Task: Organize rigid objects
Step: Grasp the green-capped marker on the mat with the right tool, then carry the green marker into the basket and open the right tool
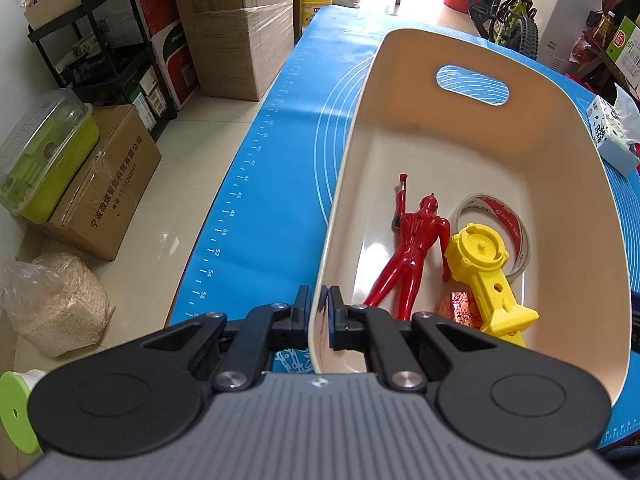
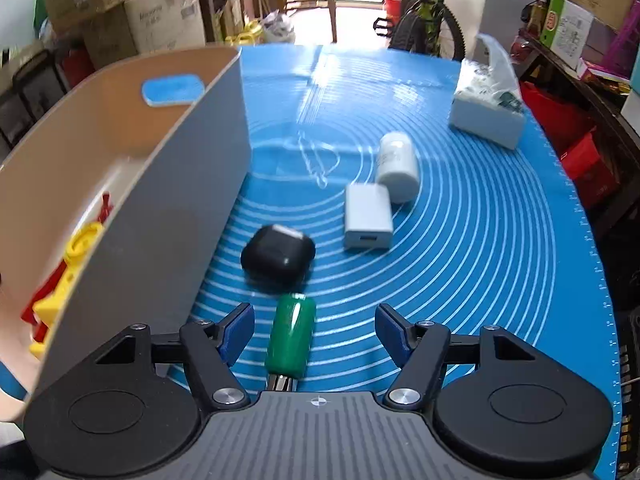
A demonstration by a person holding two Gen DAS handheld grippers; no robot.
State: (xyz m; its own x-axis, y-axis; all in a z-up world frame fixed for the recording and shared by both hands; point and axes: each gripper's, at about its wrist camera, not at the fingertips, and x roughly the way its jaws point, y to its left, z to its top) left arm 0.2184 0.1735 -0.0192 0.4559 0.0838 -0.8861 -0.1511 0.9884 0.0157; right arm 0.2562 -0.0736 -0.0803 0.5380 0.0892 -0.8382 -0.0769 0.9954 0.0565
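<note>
Right tongs [image 2: 316, 334] stand wide apart over the blue mat [image 2: 480, 240] on the table, holding nothing. Between their blue pads lies the green cylinder [image 2: 291, 336], nearer the left pad than the right, its long axis running away from the tongs and a dark metal stub showing at its near end. It looks like hard, glossy plastic: stiff, probably light, likely slippery and apt to roll sideways if nudged by one pad first. My judgement is to take it across the middle of the green body, pads on the two long sides, after centring the tongs so both pads meet it together.

Just beyond the cylinder sits the black case [image 2: 279, 254], nearly touching its far end; rounded and smooth, it too should be rigid. Farther from the cylinder and to its right lie the white charger [image 2: 368, 218], boxy with flat sides that should grip well, and the white bottle [image 2: 397, 172] touching the charger's far corner. The tissue pack [image 2: 486, 114] sits well beyond.

Left of the cylinder rises the bin [image 2: 160, 208]. Left tongs [image 1: 319, 312] are closed narrowly on the bin's near wall, one pad outside and one inside, apparently steadying it. Inside the bin [image 1: 460, 136] lie the red figure [image 1: 416, 240], yellow toy [image 1: 486, 268] and tape roll [image 1: 504, 220].
</note>
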